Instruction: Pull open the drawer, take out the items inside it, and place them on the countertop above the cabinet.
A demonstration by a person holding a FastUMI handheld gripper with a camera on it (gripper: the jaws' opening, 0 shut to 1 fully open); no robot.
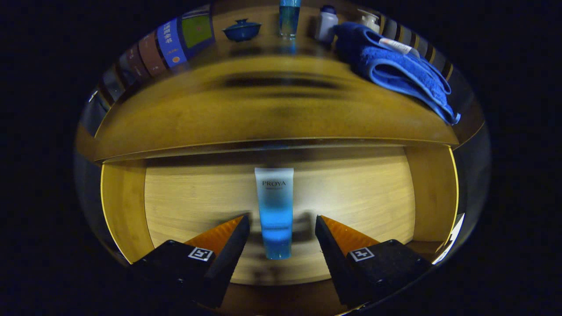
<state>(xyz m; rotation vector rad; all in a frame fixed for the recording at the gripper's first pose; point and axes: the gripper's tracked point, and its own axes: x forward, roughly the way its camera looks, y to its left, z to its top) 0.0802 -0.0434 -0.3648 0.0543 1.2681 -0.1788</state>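
Observation:
The wooden drawer [373, 193] is pulled open below the countertop [246, 114]. A white-and-blue tube [275, 206] lies flat on the drawer floor, its blue cap end toward me. My gripper [282, 221] is open above the drawer, with one finger on each side of the tube's lower half. Neither finger touches the tube. A gap shows on both sides.
On the countertop lie a folded blue towel [395, 70] with a small tube [397, 46] on it, a white bottle [327, 22], a blue lidded bowl [242, 30], a blue glass [289, 17] and standing books [171, 44]. The drawer's side walls [432, 193] flank the tube.

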